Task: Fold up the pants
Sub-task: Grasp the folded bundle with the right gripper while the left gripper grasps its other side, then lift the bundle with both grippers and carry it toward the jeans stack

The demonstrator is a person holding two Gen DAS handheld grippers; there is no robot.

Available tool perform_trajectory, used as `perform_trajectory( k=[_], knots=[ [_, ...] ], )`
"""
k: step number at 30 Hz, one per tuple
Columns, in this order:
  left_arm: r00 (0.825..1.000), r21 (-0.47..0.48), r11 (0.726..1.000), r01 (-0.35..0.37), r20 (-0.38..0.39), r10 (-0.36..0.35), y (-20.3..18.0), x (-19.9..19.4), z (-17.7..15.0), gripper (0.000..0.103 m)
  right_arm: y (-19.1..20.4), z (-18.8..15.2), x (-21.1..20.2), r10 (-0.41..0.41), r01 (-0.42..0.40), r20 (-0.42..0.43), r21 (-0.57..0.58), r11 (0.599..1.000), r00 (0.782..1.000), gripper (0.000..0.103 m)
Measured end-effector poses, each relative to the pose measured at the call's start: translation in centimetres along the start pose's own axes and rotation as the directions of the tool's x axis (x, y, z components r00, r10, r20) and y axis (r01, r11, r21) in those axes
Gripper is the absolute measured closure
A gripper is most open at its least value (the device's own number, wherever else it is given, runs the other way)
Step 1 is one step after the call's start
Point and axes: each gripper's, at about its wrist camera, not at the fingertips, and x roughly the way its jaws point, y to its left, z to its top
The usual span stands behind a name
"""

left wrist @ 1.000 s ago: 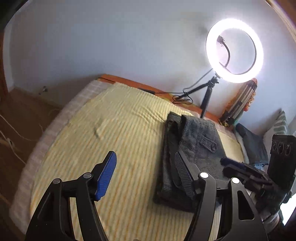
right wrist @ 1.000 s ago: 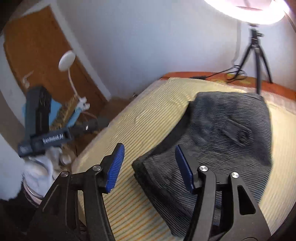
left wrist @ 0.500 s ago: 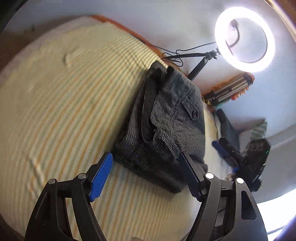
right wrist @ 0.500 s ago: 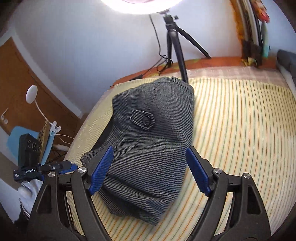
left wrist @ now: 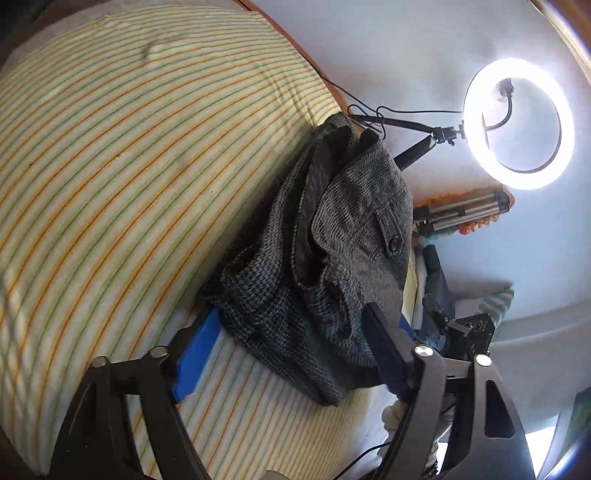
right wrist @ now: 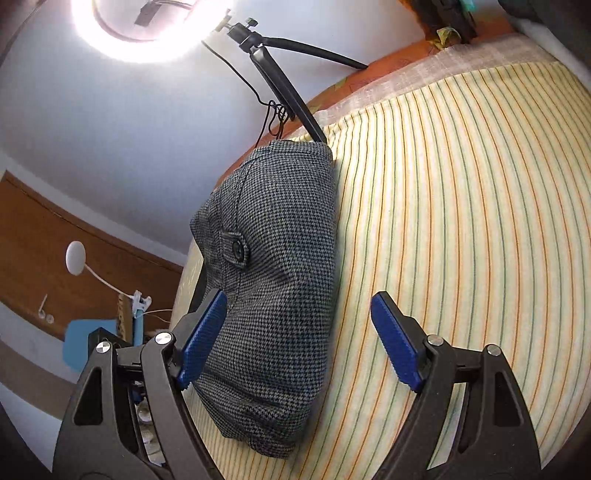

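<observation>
Two claws: both are showing, each spread wide with nothing between its pads.
Pants [left wrist: 332, 251]: lying folded into a thick grey houndstooth bundle on the bed [left wrist: 129, 166], buttoned pocket flap facing up, dark lining showing along one open edge.
Left claw [left wrist: 291, 354]: hovering at the near end of the bundle — one blue pad is sitting just at the fabric's edge, the other finger is crossing in front of the cloth; whether either is touching, I cannot tell.
Right claw [right wrist: 299, 339]: straddling the near end of the pants [right wrist: 273, 266] from the opposite side, one pad overlapping the bundle's edge, the other standing apart over the striped sheet.
Bed: wearing a yellow sheet with orange and green stripes, the bundle lying near one long edge.
Ring light [left wrist: 517, 123]: glowing on a tripod beyond the far end of the pants — also shining at the top of the right view [right wrist: 147, 33].
Wall: pale, standing behind the light.
</observation>
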Motion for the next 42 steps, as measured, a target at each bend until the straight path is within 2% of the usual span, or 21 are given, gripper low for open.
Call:
perform_trajectory(
  k=[4,6,8,10,16,19,22,23,24,31,32,35,39,42],
  knots=[
    [0.999,0.008,1.0,-0.013,0.031,0.013,-0.7,0.5,0.0,0.02,-0.2,1.2,1.1,-0.001,0.001,-0.026,0.001,1.0,1.0,0.02],
    [0.998,0.033,0.998,-0.047,0.044,0.045,-1.3,0.6,-0.3,0.019,-0.5,2.0,2.0,-0.002,0.003,-0.038,0.015,1.0,0.999,0.02],
    [0.991,0.089,0.988,-0.125,0.05,0.121,-2.0,1.2,-0.6,0.018,-0.6,2.8,2.9,-0.011,0.012,-0.045,0.02,1.0,0.999,0.02],
    [0.987,0.083,0.985,-0.154,0.068,0.148,-1.9,1.5,-0.7,0.017,-0.5,3.5,3.6,-0.019,0.02,-0.051,0.008,1.0,0.998,0.02],
    [0.982,0.048,0.985,-0.168,0.094,0.163,-1.9,1.6,-0.4,0.014,-0.5,5.5,5.1,-0.013,0.013,-0.057,0.002,1.0,0.998,0.02],
    [0.982,0.061,0.984,-0.165,0.103,0.159,-2.4,2.1,0.0,0.014,-0.1,5.9,6.0,0.02,-0.02,-0.062,-0.005,1.0,0.998,0.02],
    [0.981,0.079,0.983,-0.167,0.116,0.157,-2.9,2.3,-0.1,0.025,0.3,5.6,6.7,0.057,-0.058,-0.079,-0.007,0.998,0.995,0.02],
    [0.98,0.098,0.98,-0.171,0.121,0.159,-3.1,2.4,-0.2,0.033,0.5,5.5,7.0,0.06,-0.062,-0.083,-0.015,0.998,0.995,0.023],
    [0.98,0.111,0.979,-0.172,0.12,0.159,-3.2,2.6,-0.3,0.035,0.7,5.5,7.4,0.058,-0.061,-0.094,-0.024,0.998,0.994,0.027],
    [0.976,0.143,0.97,-0.196,0.126,0.178,-3.2,3.4,-0.1,0.035,1.6,5.4,8.3,0.055,-0.059,-0.081,-0.044,0.997,0.995,0.028],
    [0.974,0.157,0.966,-0.204,0.132,0.184,-3.4,3.4,-0.1,0.035,1.9,5.2,8.4,0.048,-0.053,-0.082,-0.053,0.997,0.995,0.032],
    [0.971,0.21,0.954,-0.213,0.152,0.184,-4.2,3.6,-0.4,0.047,2.4,5.0,8.6,0.035,-0.04,-0.077,-0.065,0.997,0.996,0.045],
    [0.968,0.254,0.941,-0.223,0.172,0.183,-4.9,3.5,-0.6,0.051,3.2,4.5,8.5,0.015,-0.021,-0.064,-0.09,0.996,0.998,0.061],
    [0.968,0.253,0.941,-0.225,0.171,0.185,-4.8,3.6,-0.6,0.051,3.6,4.2,8.8,0.017,-0.023,-0.063,-0.105,0.994,0.998,0.062]
  ],
)
